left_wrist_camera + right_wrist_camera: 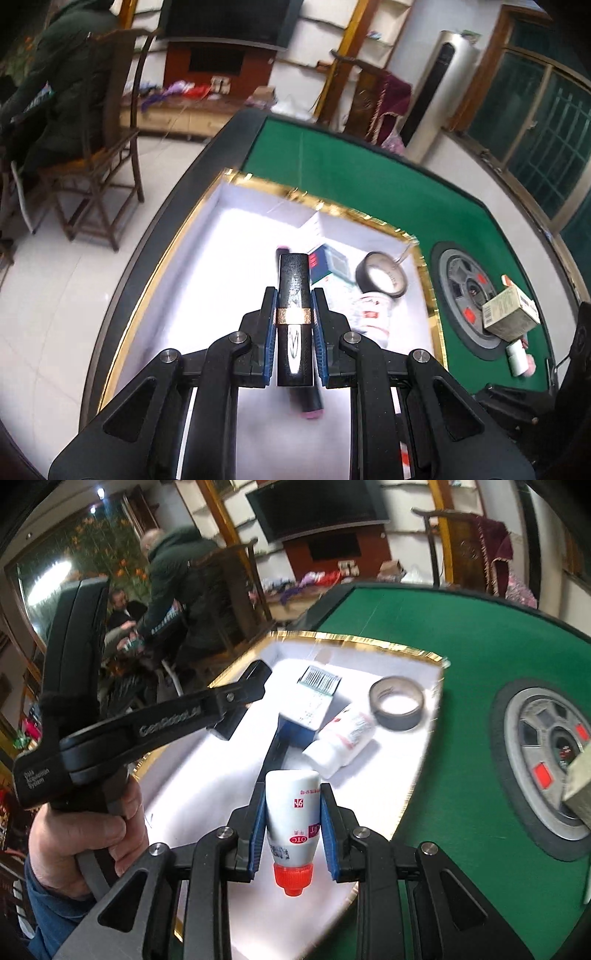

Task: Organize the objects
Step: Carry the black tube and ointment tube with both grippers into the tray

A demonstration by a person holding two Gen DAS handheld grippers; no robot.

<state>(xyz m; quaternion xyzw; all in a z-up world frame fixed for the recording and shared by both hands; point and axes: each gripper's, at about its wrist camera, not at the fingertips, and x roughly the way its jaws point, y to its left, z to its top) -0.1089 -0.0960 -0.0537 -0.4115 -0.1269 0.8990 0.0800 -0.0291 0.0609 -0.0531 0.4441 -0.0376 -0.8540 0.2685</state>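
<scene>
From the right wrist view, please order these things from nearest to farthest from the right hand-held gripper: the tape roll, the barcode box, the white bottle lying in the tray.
Measured from the right hand-held gripper:
1. White bottle, lying just ahead, slightly right.
2. Barcode box, beyond it, nearly straight ahead.
3. Tape roll, ahead to the right, near the tray's gold edge.

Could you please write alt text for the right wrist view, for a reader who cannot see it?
The right gripper is shut on a small white bottle with a red cap, held over a white, gold-rimmed box on a green table. In the box lie a roll of tape, a barcoded carton and another white bottle; the left gripper reaches in alongside.
</scene>
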